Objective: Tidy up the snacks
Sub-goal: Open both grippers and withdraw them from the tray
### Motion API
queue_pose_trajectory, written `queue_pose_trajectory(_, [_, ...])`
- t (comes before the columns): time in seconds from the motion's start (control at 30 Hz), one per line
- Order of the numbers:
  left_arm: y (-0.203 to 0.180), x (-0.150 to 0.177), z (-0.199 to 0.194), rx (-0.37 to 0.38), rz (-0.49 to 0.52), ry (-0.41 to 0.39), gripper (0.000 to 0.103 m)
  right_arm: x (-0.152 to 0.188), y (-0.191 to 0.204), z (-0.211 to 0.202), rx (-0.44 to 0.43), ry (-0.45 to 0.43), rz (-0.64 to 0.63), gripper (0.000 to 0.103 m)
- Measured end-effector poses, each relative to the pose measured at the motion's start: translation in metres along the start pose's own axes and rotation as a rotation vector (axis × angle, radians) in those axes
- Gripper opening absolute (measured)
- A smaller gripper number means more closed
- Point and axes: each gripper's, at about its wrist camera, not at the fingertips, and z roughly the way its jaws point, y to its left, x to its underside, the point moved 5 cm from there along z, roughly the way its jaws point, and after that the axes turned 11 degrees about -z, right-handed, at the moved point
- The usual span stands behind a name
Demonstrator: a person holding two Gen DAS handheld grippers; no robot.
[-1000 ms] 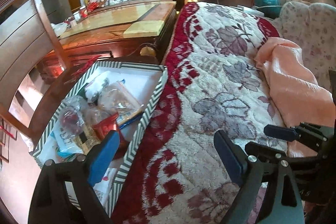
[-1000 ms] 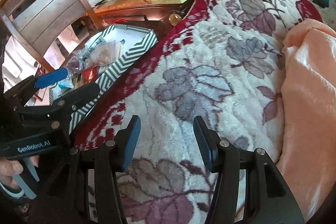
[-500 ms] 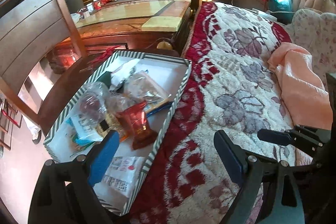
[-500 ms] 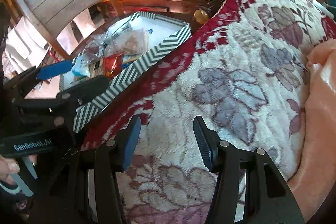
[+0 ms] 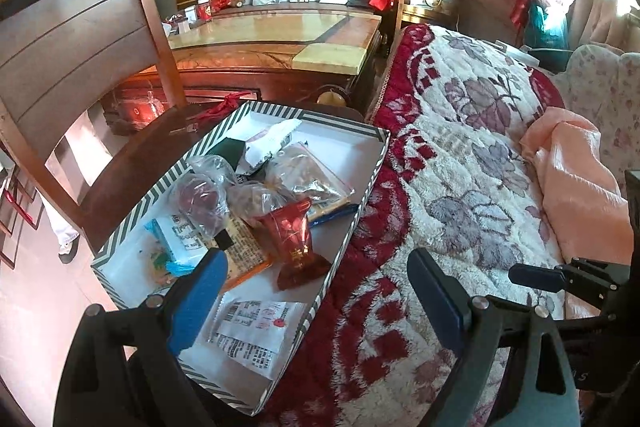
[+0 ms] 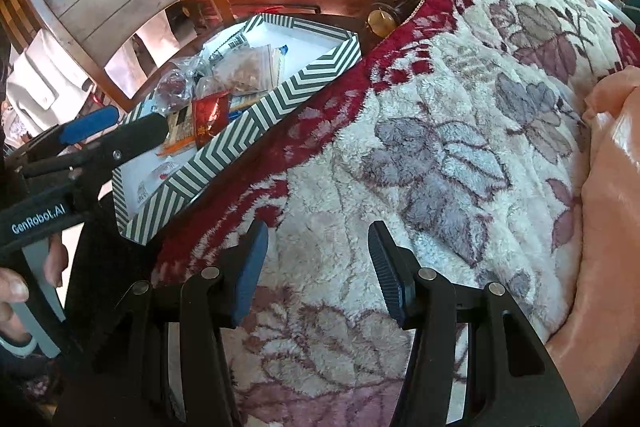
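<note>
The left gripper [image 5: 312, 291] is hovering with its jaws spread wide and nothing between them, its blue left pad sitting over the near end of a striped-rimmed box [image 5: 376, 163]. The box is resting on a dark wooden chair [image 5: 120, 171] just beside a floral blanket [image 5: 460, 167]. Inside it, a red foil packet [image 5: 294, 239] is lying among clear bags [image 5: 200, 199], and a white printed packet [image 5: 252, 331] is lying at the near end. The right gripper [image 5: 560, 277] is showing at the right edge.
</note>
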Motion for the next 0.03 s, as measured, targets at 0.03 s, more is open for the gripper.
queue_pose_trajectory(0.03, [-0.0023,0.0001,-0.0011,0.003,0.006,-0.001,0.093,0.0004,-0.0015,-0.0015,0.002,-0.003,0.004,0.052])
